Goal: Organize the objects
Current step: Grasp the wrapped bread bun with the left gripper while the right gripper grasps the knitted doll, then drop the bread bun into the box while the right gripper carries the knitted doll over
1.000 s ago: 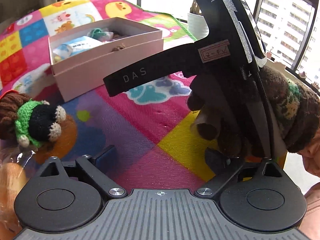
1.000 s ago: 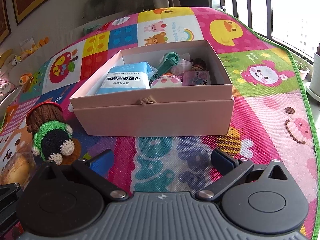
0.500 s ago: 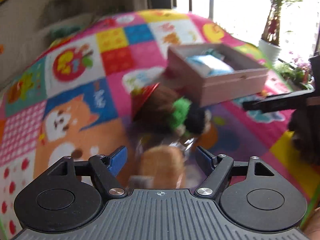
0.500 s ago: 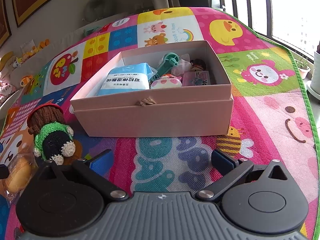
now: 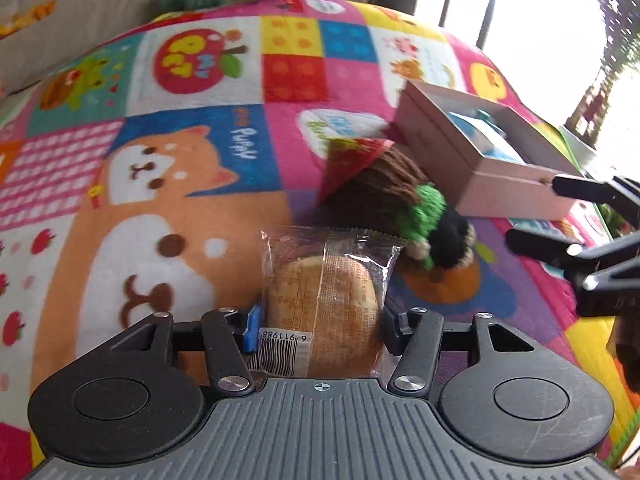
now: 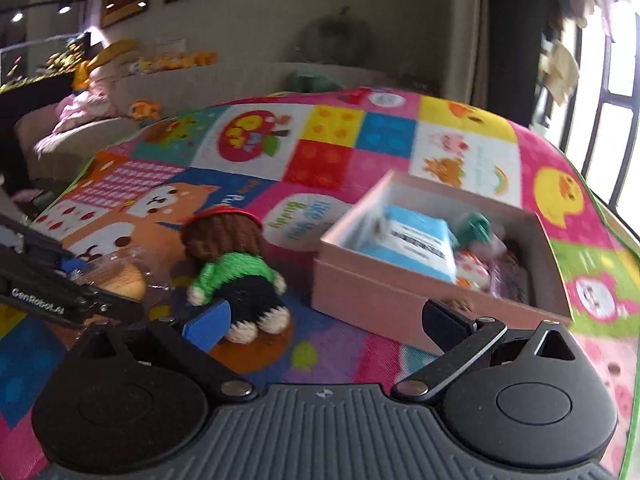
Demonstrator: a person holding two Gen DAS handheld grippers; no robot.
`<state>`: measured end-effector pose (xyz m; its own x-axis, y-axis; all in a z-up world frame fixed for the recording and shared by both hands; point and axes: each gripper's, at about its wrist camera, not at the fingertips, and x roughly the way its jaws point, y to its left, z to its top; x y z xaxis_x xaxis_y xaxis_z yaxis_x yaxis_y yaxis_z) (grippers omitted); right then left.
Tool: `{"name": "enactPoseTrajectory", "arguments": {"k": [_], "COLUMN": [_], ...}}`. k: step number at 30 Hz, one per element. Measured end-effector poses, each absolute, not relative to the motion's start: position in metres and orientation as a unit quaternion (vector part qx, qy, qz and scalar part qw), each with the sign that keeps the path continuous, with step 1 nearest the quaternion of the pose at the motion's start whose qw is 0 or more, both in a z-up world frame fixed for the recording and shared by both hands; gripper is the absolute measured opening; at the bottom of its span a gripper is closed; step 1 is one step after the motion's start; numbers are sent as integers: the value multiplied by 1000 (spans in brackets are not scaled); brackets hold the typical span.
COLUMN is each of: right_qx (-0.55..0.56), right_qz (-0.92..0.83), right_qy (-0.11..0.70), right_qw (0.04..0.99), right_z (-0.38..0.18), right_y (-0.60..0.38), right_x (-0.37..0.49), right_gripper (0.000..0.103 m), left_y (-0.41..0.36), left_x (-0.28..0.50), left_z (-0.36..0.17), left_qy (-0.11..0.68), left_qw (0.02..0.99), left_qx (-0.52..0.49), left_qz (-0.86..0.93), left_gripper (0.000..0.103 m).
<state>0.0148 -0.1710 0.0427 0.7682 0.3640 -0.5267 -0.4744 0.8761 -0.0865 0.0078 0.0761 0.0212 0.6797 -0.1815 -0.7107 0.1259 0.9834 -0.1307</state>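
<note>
**Left jaws closing round wrapped bun; doll and box close by**

Left gripper (image 5: pixel 318 330): jaws have just been closing, wrapped bun (image 5: pixel 326 300) between them. Blue pad at the wrapper's 9 o'clock edge, dark pad at 3 o'clock. Half-spread; can't tell if the pads already press on the plastic. Bun lies on the play mat (image 5: pixel 160 184), just beside the knitted doll (image 5: pixel 404 204), which sits at the bun's 1 o'clock. Pink box (image 5: pixel 472 160) at the doll's 2 o'clock, already holding a blue packet and small toys.

Right gripper (image 6: pixel 324 324): jaws spread wide, nothing between them, aimed toward the doll (image 6: pixel 236 264) and the box (image 6: pixel 400 292).

Risks, as judgement:
- Wrapper is slick and loose; pads may catch film only and the bun slides out on the lift.
- Squeezing hard would flatten the soft bun.
- Doll sits near the bun's far end; a lift may drag or tip it.
- Both grippers work close together near the doll; a clash is possible.
- Box looks fairly full, so the bun may not sit flat.

Writing: barcode on the wrapper with digits "6 911988"; "GenRobot.AI" on the left gripper in the right view; mat reads "Puppy". Blue packet print blurred, unreadable.
</note>
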Motion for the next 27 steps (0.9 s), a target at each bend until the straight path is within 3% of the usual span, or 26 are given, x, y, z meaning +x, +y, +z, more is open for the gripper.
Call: {"name": "enactPoseTrajectory", "arguments": {"k": [5,11,13,15,20,27], "right_qx": [-196,-256,-262,-258,-158,-86], "right_qz": [258,242,247,247,290,243], "right_qy": [245,248,269,284,345,324], "right_qw": [914,903,893,890,879,910], "right_z": [33,15,11,12,39,77], "right_y": [-102,-49,-44,-48,-102,-218], "right_x": [29,56,61,60,39,-8], "right_gripper": [83,81,63,57,54,54], "left_y": [102,121,121,118,100,36], "left_x": [2,-5,-8,-9,-10,15], "left_z": [26,17,14,15,18,50], "left_qy": [376,386,387,387,389,374], "left_qw": [922,917,916,916,914,913], "left_qx": [-69,-91,-95,-92,-80,-45], "left_qz": [-58,-43,-46,-50,-82,-159], "left_gripper": [60,60,60,60,60,60]}}
